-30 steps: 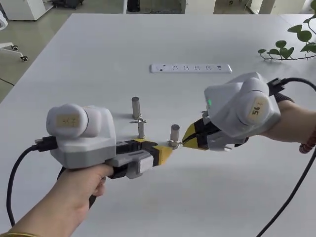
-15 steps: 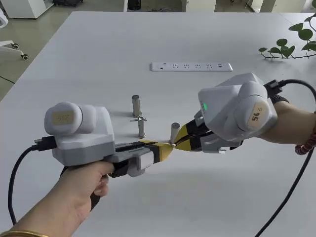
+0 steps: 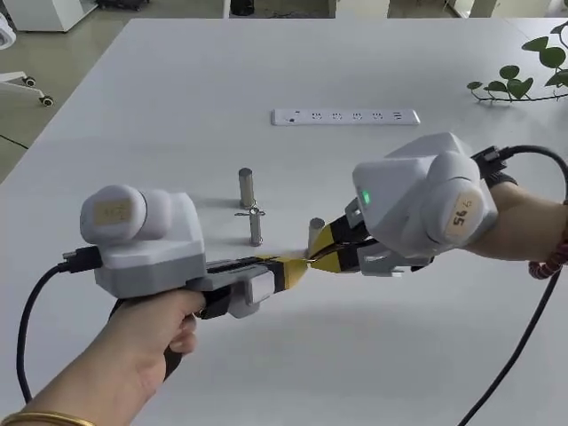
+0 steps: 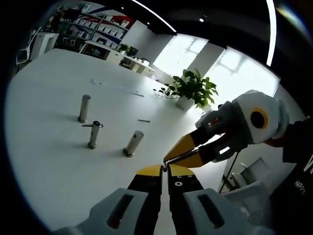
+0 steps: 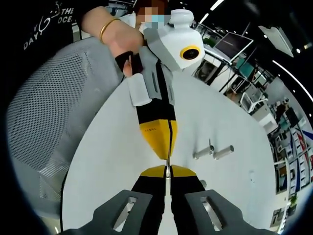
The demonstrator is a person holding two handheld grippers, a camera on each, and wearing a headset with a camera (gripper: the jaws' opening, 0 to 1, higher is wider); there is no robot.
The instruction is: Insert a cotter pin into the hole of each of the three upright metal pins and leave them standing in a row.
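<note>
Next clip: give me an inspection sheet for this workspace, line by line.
Surface: white table.
Job's things: far pin, middle pin, near pin upright; middle pin holds a fitted cotter pin; others bare.
Clutter: power strip.
Grippers: left gripper and right gripper tip to tip, both shut on a loose cotter pin.
Cables: black cable trails from each gripper.
Surroundings: plant, mesh chair.

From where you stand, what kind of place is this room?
Probably an open office or lab: a wide white table with a long white power strip, a leafy green potted plant, and dark computer monitors beyond.
</note>
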